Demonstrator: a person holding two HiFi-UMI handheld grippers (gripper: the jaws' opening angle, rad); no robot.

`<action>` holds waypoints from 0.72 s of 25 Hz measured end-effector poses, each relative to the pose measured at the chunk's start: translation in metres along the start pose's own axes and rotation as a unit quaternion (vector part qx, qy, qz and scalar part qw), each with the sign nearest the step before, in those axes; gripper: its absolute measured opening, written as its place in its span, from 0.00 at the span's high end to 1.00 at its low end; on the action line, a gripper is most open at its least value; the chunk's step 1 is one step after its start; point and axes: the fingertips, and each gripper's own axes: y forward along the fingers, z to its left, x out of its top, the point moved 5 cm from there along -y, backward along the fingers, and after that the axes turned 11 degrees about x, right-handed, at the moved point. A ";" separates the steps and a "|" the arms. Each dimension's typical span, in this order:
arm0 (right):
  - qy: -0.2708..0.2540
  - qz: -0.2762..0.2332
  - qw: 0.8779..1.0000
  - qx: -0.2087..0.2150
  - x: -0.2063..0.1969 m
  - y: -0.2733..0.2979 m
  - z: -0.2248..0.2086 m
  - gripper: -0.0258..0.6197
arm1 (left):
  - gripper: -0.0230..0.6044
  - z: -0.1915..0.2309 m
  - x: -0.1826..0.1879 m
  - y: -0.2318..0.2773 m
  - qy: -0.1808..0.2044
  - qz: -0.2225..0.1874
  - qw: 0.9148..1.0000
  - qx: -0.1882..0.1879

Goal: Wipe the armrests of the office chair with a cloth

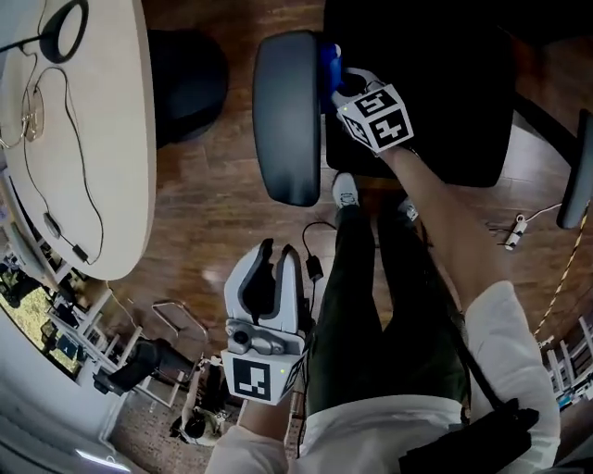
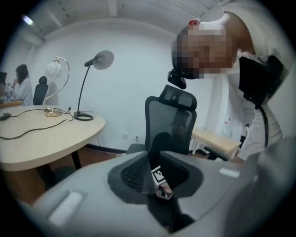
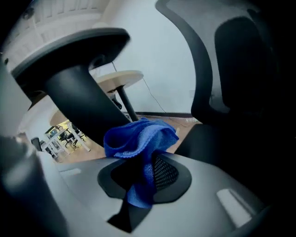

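The office chair's left armrest (image 1: 287, 116), a long dark padded bar, lies beside the black seat (image 1: 435, 93). My right gripper (image 1: 338, 79) reaches in between them, shut on a crumpled blue cloth (image 1: 329, 63). In the right gripper view the cloth (image 3: 138, 136) bulges out of the jaws of the right gripper (image 3: 143, 164), just below the armrest pad (image 3: 69, 51) and its post (image 3: 85, 102). My left gripper (image 1: 275, 255) hangs back near the person's legs, shut and holding nothing. The left gripper (image 2: 150, 164) faces a mesh-backed chair (image 2: 169, 122). The chair's right armrest (image 1: 579, 157) shows at the frame edge.
A round beige table (image 1: 111, 139) with cables and a lamp base (image 1: 65, 28) stands left of the chair. A dark rounded seat (image 1: 190, 79) sits beyond it. Cables and a plug (image 1: 514, 231) lie on the wood floor. A seated person (image 2: 21, 88) is far off.
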 end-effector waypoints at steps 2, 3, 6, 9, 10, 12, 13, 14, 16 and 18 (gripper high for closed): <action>0.038 0.002 0.999 0.010 -0.009 0.007 -0.011 0.85 | 0.84 0.007 0.000 0.000 0.010 0.007 1.000 -0.007; 0.042 -0.004 0.999 0.013 -0.009 0.002 -0.010 0.85 | 0.84 0.008 0.002 0.001 0.013 0.010 1.000 -0.010; 0.018 -0.068 0.997 -0.020 0.005 -0.058 0.001 0.85 | 0.84 0.001 0.013 0.008 0.022 0.008 0.999 -0.030; 0.029 -0.179 0.975 -0.125 0.008 -0.182 0.010 0.85 | 0.84 -0.032 0.021 0.025 0.029 0.000 0.996 -0.079; 0.034 -0.206 0.961 -0.180 0.002 -0.231 0.010 0.85 | 0.84 -0.047 0.023 0.033 0.031 -0.001 0.994 -0.103; 0.045 -0.235 0.925 -0.296 -0.015 -0.318 0.007 0.85 | 0.84 -0.079 0.025 0.054 0.033 -0.001 0.987 -0.160; 0.051 -0.241 0.907 -0.342 -0.024 -0.352 0.004 0.85 | 0.84 -0.095 0.026 0.063 0.034 0.000 0.982 -0.188; 0.058 -0.246 0.892 -0.376 -0.031 -0.378 0.001 0.85 | 0.84 -0.111 0.027 0.070 0.035 -0.001 0.977 -0.211; 0.070 -0.252 0.872 -0.413 -0.045 -0.408 -0.006 0.85 | 0.84 -0.143 0.027 0.078 0.042 -0.001 0.969 -0.245; 0.080 -0.255 0.863 -0.429 -0.059 -0.417 -0.021 0.85 | 0.84 -0.170 0.022 0.081 0.047 0.004 0.963 -0.267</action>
